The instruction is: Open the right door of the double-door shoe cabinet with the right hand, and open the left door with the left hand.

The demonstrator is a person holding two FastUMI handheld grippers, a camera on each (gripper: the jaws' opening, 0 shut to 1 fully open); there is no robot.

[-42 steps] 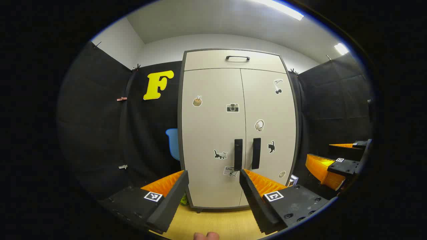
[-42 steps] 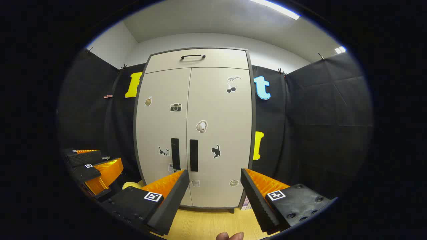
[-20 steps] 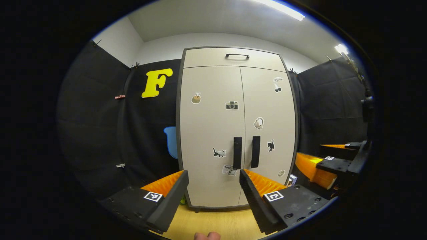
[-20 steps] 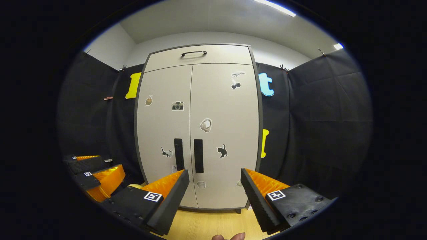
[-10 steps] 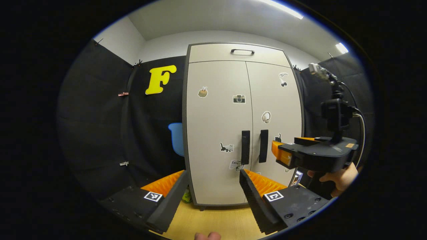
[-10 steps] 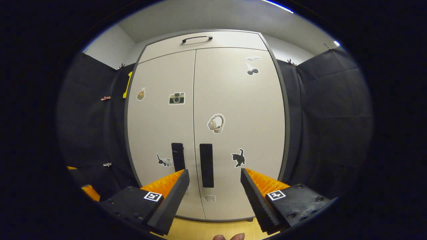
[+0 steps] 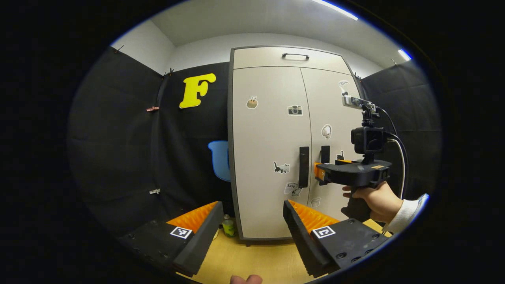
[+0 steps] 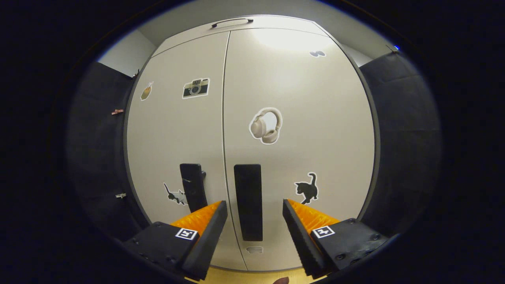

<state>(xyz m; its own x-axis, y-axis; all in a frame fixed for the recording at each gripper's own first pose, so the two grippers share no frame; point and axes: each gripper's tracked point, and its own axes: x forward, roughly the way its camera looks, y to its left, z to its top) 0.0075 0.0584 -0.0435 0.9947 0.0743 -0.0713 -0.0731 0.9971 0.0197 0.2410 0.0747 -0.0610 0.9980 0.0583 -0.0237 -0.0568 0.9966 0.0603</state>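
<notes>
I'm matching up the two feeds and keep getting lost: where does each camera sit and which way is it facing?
Left gripper view: rides the left tongs, farther back, facing the shoe cabinet; shows the right tongs and the hand holding them.
Right gripper view: rides the right tongs, close, facing the right door handle between its open fingers.
Shared: cabinet doors, both handles, stickers.

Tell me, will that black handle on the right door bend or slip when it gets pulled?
Probably not: the flat black bar handle looks rigid. Its straight edges should suit the right gripper, whose open jaws straddle it. The beige right door likely swings easily.
</notes>
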